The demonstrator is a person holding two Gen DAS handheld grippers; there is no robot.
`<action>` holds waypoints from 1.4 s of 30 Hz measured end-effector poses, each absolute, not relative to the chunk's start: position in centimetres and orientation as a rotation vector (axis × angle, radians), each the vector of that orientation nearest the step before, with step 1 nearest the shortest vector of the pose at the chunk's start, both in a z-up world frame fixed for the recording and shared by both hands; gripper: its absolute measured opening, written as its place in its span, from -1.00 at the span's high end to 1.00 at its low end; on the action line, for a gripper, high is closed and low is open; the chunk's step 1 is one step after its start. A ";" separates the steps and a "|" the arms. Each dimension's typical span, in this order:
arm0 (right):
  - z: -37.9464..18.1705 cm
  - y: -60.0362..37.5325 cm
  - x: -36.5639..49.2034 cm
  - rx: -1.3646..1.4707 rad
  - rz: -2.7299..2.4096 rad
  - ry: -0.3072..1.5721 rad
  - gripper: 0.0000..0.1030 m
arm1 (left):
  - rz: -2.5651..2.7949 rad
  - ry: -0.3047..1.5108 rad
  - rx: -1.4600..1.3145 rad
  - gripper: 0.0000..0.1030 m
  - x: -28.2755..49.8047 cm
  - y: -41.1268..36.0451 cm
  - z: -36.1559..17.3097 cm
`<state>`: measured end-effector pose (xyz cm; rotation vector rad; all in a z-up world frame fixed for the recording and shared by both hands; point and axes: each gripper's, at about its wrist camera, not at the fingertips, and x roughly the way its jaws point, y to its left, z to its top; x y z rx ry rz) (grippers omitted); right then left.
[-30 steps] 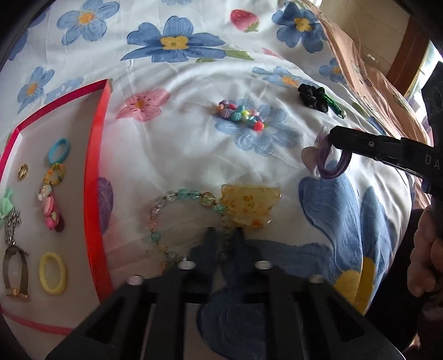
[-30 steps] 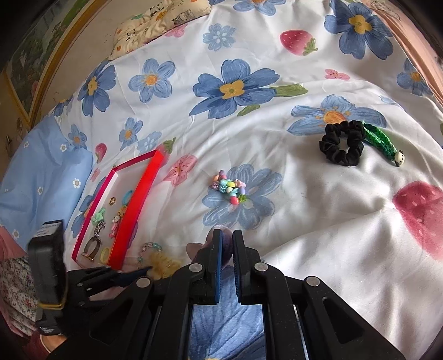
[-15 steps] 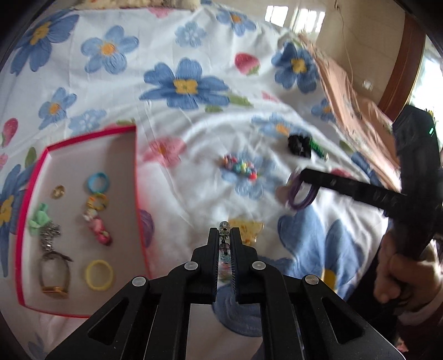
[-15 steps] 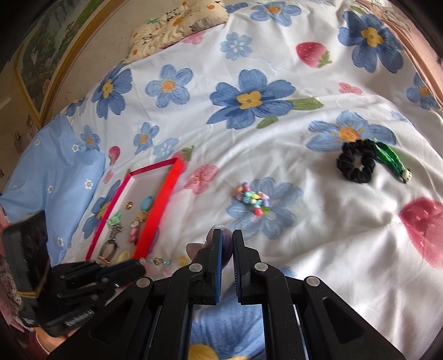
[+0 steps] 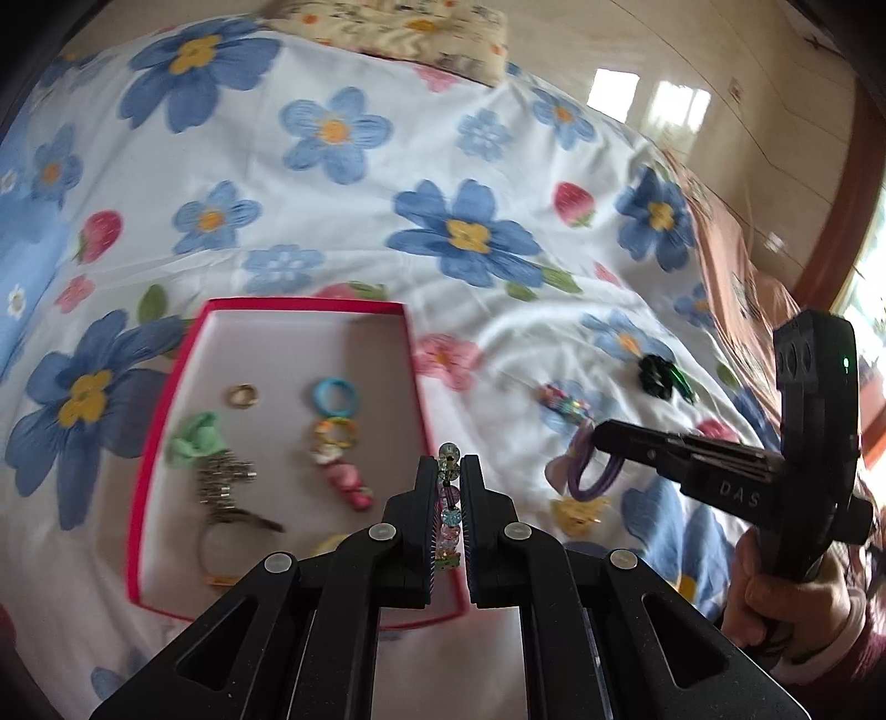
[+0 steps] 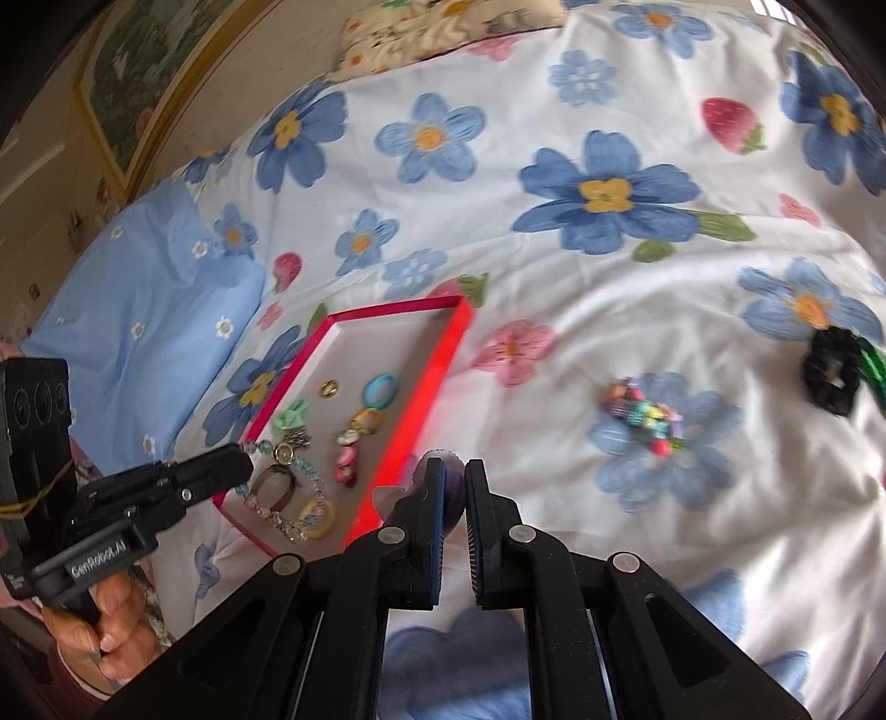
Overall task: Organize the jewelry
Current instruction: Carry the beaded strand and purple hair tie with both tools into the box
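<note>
My left gripper (image 5: 448, 471) is shut on a glass bead bracelet (image 5: 448, 512) and holds it above the near right part of the red tray (image 5: 166, 410). In the right wrist view the bracelet (image 6: 288, 498) hangs from that gripper (image 6: 243, 462) over the tray (image 6: 437, 382). My right gripper (image 6: 449, 476) is shut on a purple hair tie (image 6: 451, 487) with a pale bow, raised over the bedsheet right of the tray; the tie also shows in the left wrist view (image 5: 590, 471). The tray holds rings, a green bow, a chain and a pink charm.
On the flowered bedsheet lie a colourful bead bracelet (image 6: 642, 412), a black scrunchie (image 6: 830, 376) beside a green clip (image 6: 872, 368), and a yellow hair claw (image 5: 578, 512). A blue pillow (image 6: 138, 327) lies left of the tray. A patterned cushion (image 5: 398, 27) lies at the far end.
My left gripper closed on the bead bracelet, lifted it off the sheet and carried it left over the tray. My right gripper kept the purple hair tie and moved toward the tray.
</note>
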<state>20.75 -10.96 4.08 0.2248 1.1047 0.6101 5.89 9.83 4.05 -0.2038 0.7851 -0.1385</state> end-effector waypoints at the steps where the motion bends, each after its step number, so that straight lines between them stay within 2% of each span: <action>1: 4.1 -10.2 20.8 0.219 0.623 1.106 0.87 | -0.128 0.783 -0.215 0.87 5.8 10.4 4.1; 10: 3.6 -5.0 21.6 0.189 0.711 1.117 0.87 | -0.049 0.777 -0.276 0.87 6.0 14.2 4.0; 22: 0.9 1.0 23.5 0.134 0.777 1.163 0.87 | -0.035 0.809 -0.365 0.87 10.8 17.4 1.6; 31: -1.8 3.6 25.8 0.091 0.765 1.199 0.86 | 0.016 0.846 -0.387 0.87 14.9 19.4 -1.1; 42: -3.9 4.5 27.0 0.030 0.729 1.223 0.86 | 0.114 0.885 -0.369 0.86 16.4 20.1 -3.2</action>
